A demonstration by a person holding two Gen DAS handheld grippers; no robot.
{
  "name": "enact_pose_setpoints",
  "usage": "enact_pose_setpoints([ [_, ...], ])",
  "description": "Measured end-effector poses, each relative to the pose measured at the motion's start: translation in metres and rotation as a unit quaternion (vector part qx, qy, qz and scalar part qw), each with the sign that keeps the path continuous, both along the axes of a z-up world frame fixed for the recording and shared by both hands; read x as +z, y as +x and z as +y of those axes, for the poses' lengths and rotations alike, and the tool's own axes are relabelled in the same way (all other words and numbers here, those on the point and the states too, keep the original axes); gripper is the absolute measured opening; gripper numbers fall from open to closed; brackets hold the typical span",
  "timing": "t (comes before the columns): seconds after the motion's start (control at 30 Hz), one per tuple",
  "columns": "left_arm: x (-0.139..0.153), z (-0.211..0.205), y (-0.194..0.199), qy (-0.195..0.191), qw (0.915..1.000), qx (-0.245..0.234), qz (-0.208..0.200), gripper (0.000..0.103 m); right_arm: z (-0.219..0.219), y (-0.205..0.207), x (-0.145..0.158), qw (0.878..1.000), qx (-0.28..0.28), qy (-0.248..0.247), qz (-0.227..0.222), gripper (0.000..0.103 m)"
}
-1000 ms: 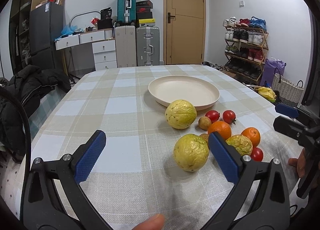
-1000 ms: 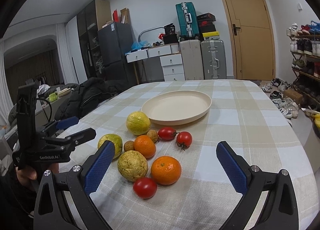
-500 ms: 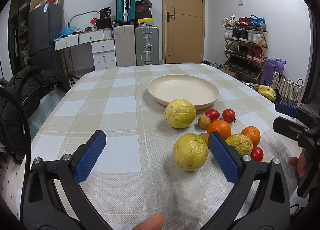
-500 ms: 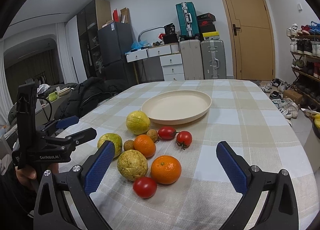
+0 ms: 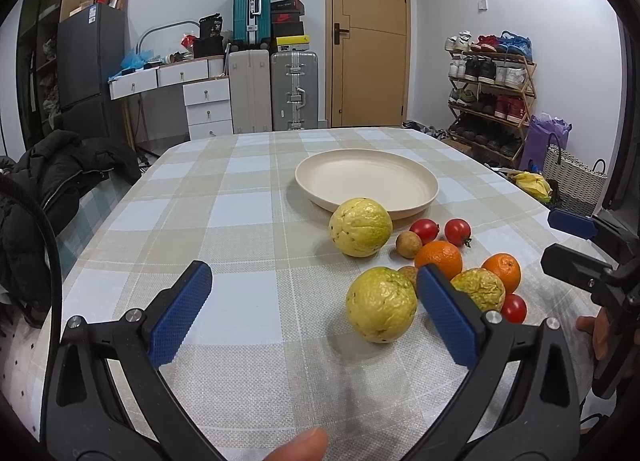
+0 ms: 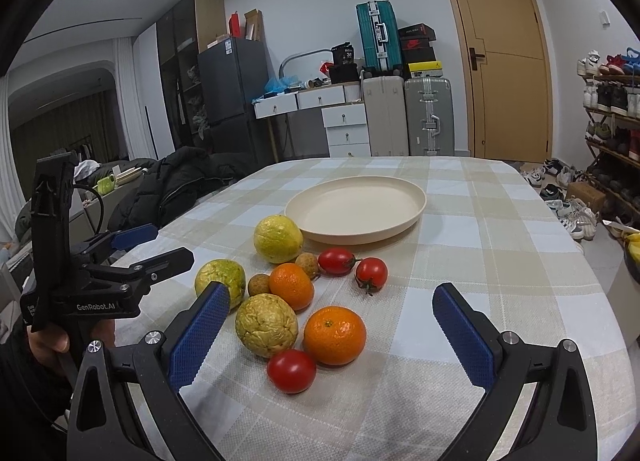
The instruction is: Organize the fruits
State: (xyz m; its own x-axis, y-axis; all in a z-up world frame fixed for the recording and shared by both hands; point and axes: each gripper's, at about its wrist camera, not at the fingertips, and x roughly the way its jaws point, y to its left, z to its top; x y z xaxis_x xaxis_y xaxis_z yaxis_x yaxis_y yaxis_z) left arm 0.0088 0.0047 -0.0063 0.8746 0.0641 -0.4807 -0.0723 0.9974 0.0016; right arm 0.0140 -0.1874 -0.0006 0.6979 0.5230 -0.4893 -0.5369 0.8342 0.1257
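Note:
A cream plate [image 5: 366, 182] [image 6: 356, 206] lies empty on the checked tablecloth. In front of it lies a cluster of fruit: yellow-green guavas [image 5: 380, 304] [image 5: 360, 227] [image 6: 266, 325], oranges [image 6: 335, 335] [image 6: 291, 285], red tomatoes [image 6: 291, 370] [image 6: 371, 273] and small brown longans [image 6: 307, 264]. My left gripper [image 5: 316, 317] is open and empty, just above the table; the nearest guava lies between its fingers, close to the right one. My right gripper [image 6: 332, 337] is open and empty, with a guava, an orange and a tomato between its fingers.
The table [image 5: 224, 221] has a rounded far edge. A black coat [image 5: 48, 189] hangs on a chair at the left. Suitcases [image 5: 276, 93], drawers and a door stand behind. A shoe rack [image 5: 488, 93] and a basket [image 5: 572, 181] stand on the right.
The left gripper has crept slightly forward toward the nearest guava. The right gripper has hardly moved. Both stay open and the fruit has not moved.

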Motion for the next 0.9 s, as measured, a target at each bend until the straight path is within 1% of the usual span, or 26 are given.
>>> enact_pose_setpoints([
  [0.57, 0.0, 0.0004, -0.0009, 0.0, 1.0, -0.001, 0.001, 0.102, -0.0018, 0.0004, -0.0007, 1.0, -0.014, -0.006, 0.008, 0.103],
  [0.7, -0.0001, -0.0003, -0.0012, 0.0, 1.0, 0.0, 0.001, 0.102, -0.0043, 0.0033, -0.0008, 1.0, -0.021, -0.004, 0.019, 0.103],
  [0.9, -0.0003, -0.0005, -0.0013, 0.0, 1.0, -0.003, 0.002, 0.102, -0.0055, 0.008, -0.0033, 0.998, -0.031, -0.015, 0.048, 0.103],
])
